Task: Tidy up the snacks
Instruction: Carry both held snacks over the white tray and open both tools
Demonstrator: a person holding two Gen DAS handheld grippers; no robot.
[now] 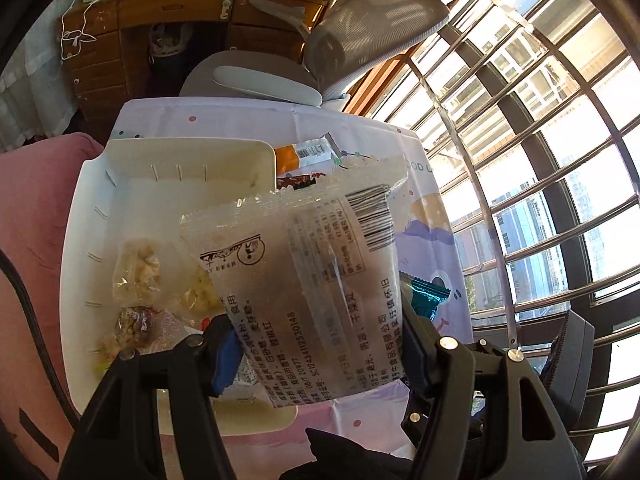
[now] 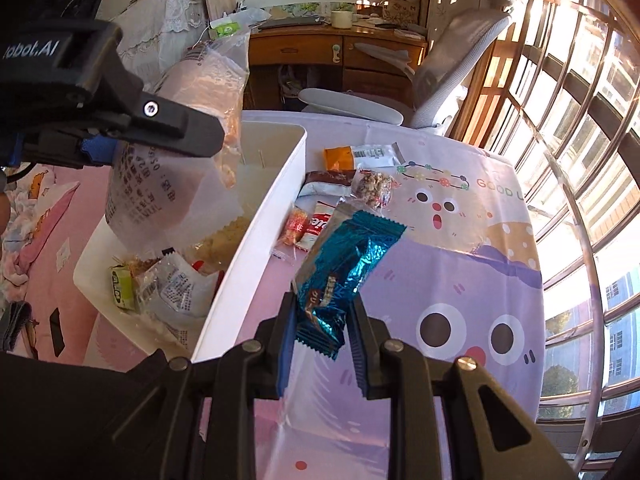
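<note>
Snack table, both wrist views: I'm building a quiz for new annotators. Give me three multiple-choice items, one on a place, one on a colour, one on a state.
1. Where is the orange-ended snack bar?
A. in the white bin
B. on the tablecloth beside the bin
C. on the chair

2. What colour is the wrapper in the right gripper?
A. shiny blue
B. red
C. yellow

3. What is the left gripper doing?
A. hanging empty
B. gripping a clear printed packet
C. resting on the table

Answers:
1 B: it lies on the tablecloth outside the white bin.
2 A: the blue wrapper is foil.
3 B: the clear printed packet sits between its pads.
</note>
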